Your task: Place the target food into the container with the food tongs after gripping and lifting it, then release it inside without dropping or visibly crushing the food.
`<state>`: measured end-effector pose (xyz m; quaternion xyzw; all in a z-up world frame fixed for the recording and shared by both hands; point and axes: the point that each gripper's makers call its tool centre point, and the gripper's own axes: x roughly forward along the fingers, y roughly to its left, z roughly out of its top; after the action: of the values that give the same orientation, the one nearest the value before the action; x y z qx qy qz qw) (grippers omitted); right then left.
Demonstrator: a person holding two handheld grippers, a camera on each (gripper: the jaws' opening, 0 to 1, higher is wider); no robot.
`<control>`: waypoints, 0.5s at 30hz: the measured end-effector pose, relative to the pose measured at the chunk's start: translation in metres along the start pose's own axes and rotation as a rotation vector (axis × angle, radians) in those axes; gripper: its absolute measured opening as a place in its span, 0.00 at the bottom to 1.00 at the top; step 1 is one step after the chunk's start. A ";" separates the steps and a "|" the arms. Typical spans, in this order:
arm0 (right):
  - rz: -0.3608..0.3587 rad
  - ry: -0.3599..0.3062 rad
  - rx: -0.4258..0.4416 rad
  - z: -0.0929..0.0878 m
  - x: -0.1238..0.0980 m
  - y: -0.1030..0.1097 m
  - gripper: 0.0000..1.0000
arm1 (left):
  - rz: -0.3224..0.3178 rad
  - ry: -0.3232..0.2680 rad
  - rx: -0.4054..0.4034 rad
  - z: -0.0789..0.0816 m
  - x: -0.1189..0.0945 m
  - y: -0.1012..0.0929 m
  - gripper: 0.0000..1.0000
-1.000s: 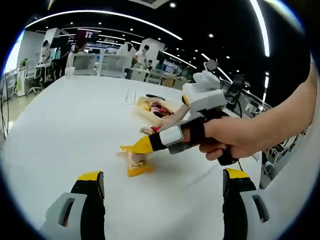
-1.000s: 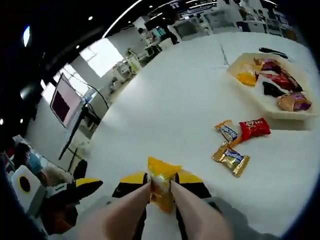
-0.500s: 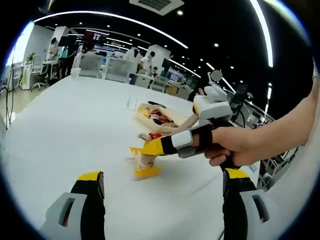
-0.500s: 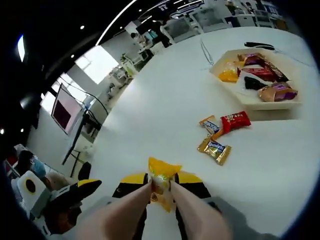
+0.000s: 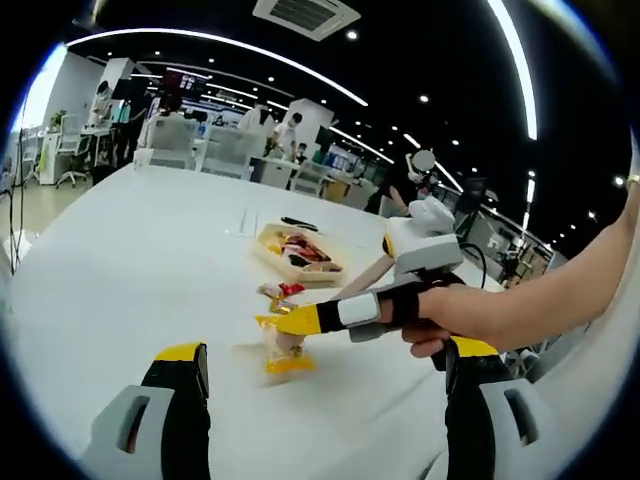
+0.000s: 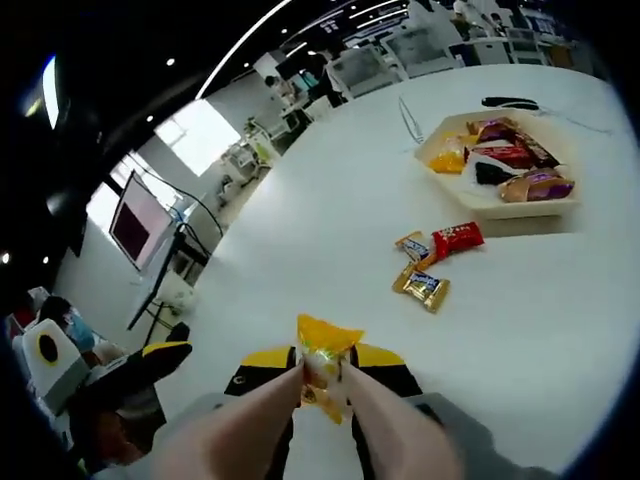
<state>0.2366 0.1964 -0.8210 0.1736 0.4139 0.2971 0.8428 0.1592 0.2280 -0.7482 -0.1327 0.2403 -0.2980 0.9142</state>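
The yellow snack packet (image 6: 322, 368) was kept clamped between the food tongs (image 6: 300, 415) squeezed shut in the right gripper (image 6: 322, 372), and over the last second it was lifted further off the white table (image 6: 330, 210), so grip-and-lift was judged done and carry to the container underway. The packet looked crinkled but not crushed, upright, top flared above the tong tips; the left gripper (image 5: 325, 372) was held wide open and empty. Farther out, three loose wrapped candies (image 6: 428, 262) lay short of the snack-filled tray (image 6: 500, 168).
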 end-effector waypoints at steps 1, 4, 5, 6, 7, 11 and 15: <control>0.000 -0.001 -0.001 0.000 -0.002 0.000 0.21 | 0.000 0.001 0.000 0.000 -0.002 -0.002 0.99; 0.001 -0.007 -0.001 -0.002 -0.008 -0.002 0.21 | -0.010 -0.016 0.001 0.003 -0.007 -0.011 0.99; -0.001 -0.008 0.000 -0.003 -0.010 -0.002 0.21 | -0.010 -0.015 0.003 0.003 -0.008 -0.012 0.99; -0.002 -0.009 0.002 -0.004 -0.011 -0.004 0.21 | -0.011 -0.012 0.007 0.002 -0.008 -0.014 0.99; -0.003 -0.010 0.007 -0.005 -0.013 -0.005 0.21 | -0.010 -0.010 0.013 0.001 -0.009 -0.016 0.99; 0.000 -0.012 0.011 -0.009 -0.016 -0.007 0.21 | 0.001 -0.023 0.014 0.003 -0.014 -0.018 0.99; 0.012 -0.015 0.004 -0.008 -0.020 -0.004 0.21 | 0.020 -0.026 0.012 0.003 -0.017 -0.018 0.99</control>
<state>0.2219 0.1808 -0.8163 0.1800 0.4072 0.2999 0.8437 0.1402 0.2243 -0.7327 -0.1285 0.2280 -0.2885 0.9210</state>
